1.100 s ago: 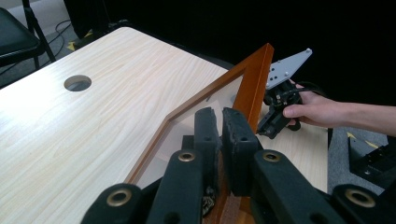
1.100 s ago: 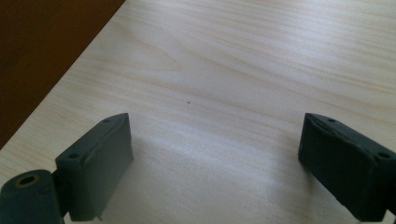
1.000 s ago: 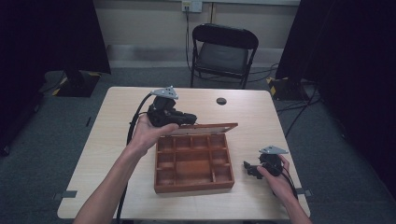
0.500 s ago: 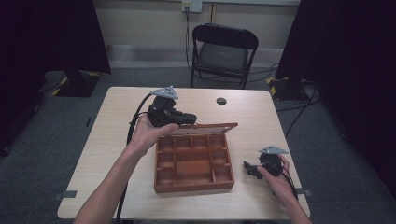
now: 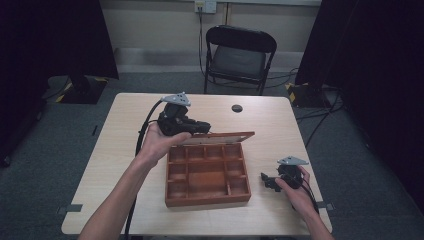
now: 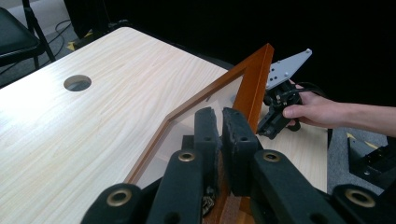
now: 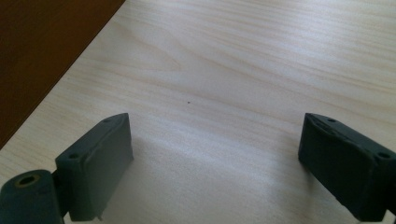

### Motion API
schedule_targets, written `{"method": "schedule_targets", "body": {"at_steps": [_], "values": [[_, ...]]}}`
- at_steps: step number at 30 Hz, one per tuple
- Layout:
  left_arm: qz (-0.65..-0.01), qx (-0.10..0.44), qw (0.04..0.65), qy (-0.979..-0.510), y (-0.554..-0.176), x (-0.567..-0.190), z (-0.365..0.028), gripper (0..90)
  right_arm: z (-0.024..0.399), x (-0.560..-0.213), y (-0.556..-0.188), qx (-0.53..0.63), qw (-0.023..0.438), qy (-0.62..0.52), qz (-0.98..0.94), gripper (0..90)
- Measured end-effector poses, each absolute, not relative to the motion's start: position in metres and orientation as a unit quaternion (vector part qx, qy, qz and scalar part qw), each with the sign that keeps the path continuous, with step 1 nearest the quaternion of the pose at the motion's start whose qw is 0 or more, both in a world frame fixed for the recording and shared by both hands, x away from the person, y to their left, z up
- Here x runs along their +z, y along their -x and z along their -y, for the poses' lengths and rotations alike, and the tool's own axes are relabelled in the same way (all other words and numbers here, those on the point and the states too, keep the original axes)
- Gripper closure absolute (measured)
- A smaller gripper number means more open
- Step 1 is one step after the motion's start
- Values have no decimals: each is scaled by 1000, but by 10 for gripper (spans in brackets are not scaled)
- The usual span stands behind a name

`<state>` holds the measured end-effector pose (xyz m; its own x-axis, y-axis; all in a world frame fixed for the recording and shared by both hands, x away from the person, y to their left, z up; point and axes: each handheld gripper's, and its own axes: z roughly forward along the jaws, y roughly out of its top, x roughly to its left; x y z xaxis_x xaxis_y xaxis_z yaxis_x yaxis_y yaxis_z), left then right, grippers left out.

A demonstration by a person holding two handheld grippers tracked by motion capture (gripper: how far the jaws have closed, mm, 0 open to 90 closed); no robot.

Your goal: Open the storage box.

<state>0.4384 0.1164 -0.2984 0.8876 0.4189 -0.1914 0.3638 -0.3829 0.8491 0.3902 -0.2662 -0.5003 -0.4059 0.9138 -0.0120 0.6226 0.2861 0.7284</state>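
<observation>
We are inspecting a wooden box with divided compartments, sitting on the tabletop toward its near edge, roughly midway between the left and right edges. Its hinged lid is standing raised along the box's far side, tilted rather than lying flat.

The left claw is clenching the lid's wooden frame: in the left gripper view the two padded jaws are pressing together on the frame's edge, with a clear pane inside the frame. The person's left hand is carrying that claw just beyond the box's far left corner.

The right claw is resting on the tabletop just beside the box's right wall, near the near right corner, held by the right hand. In the right gripper view its jaws are standing wide apart with bare tabletop between them, grasping nothing; the dark box wall is filling the upper left.

We are judging the work in hand to be lid handling, opening or closing; which of the two we cannot tell. The lid is partway through its swing, neither shut nor fully back. The compartments are appearing empty from the high view. Remaining: carrying the lid to its end position and releasing it.

We are finding no brand, label or legible writing on the box, lid or claws. A round hole is sitting near the tabletop's far edge.
</observation>
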Motion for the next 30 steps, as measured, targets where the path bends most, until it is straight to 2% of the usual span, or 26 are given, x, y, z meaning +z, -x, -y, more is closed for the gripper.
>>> {"method": "schedule_targets", "body": {"at_steps": [30], "values": [[-236,28,502,-832,-438,-298,-116,851,266,-500,-390,329,220,-499,-771,95]]}}
